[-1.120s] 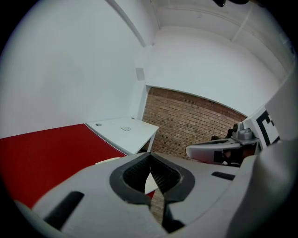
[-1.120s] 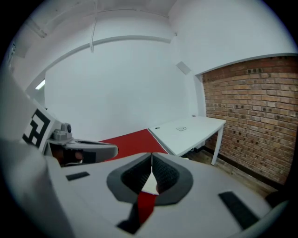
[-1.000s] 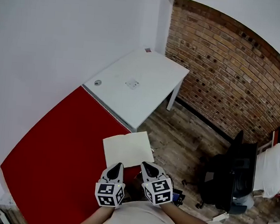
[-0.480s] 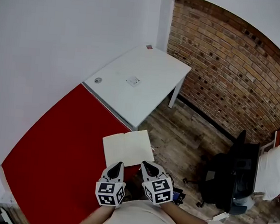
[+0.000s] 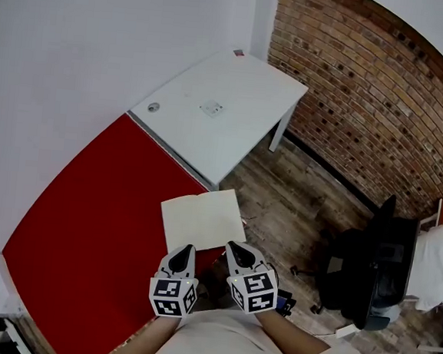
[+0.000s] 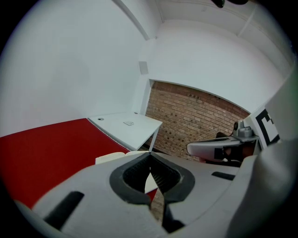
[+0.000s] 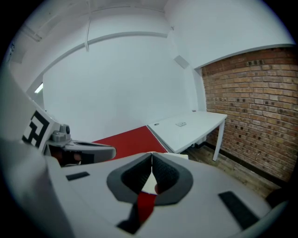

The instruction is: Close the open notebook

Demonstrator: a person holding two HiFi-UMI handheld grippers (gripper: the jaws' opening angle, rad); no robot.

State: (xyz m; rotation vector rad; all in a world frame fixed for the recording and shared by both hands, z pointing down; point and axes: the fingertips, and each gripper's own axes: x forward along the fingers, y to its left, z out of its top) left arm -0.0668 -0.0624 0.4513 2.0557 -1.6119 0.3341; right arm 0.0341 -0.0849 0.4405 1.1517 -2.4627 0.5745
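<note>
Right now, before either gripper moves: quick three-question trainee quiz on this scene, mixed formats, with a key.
1. True or false: the notebook already lies closed.
2. Multiple choice: the notebook rests on (A) the red table, (B) the white desk, (C) the wooden floor.
3. Short answer: how do the jaws of the left gripper and the right gripper stand, and does either hold anything?

Key
1. False: it lies open, pale pages up.
2. A.
3. Both shut, tips together, nothing between them. Both sit just short of the notebook's near edge.
</note>
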